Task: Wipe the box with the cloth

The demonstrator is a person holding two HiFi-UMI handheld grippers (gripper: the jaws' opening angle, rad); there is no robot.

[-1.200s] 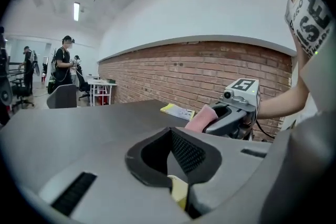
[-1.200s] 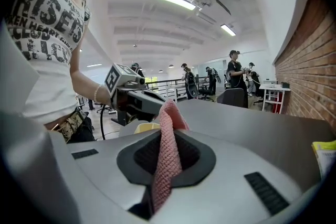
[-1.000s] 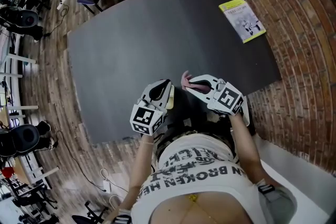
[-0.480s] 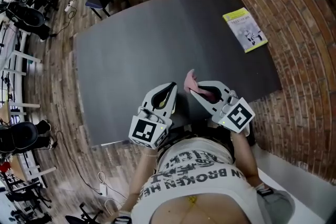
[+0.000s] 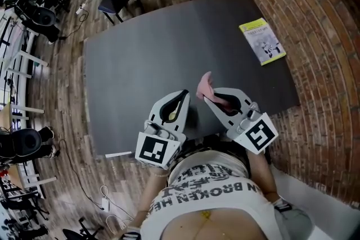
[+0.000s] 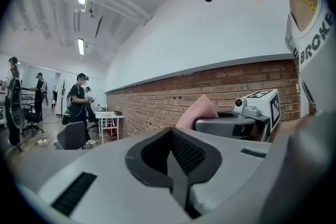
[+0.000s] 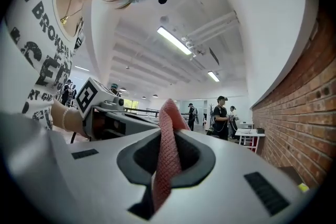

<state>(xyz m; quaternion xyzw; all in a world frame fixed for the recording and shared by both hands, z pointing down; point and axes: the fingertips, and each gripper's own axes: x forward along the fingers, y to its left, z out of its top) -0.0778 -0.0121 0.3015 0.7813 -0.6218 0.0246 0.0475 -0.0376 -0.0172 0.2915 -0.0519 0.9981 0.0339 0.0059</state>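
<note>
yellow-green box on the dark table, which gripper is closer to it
Right. In the head view the right gripper, shut on the pink cloth, is down-left of the flat yellow-green box; the left gripper, shut and empty, is farther to the left.

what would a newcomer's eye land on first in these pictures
The pink cloth pinched in the shut right gripper, over the near edge of the dark table. Next, the yellow-green box lying alone at the table's far right corner, and the left gripper, shut on nothing beside the right one.
</note>
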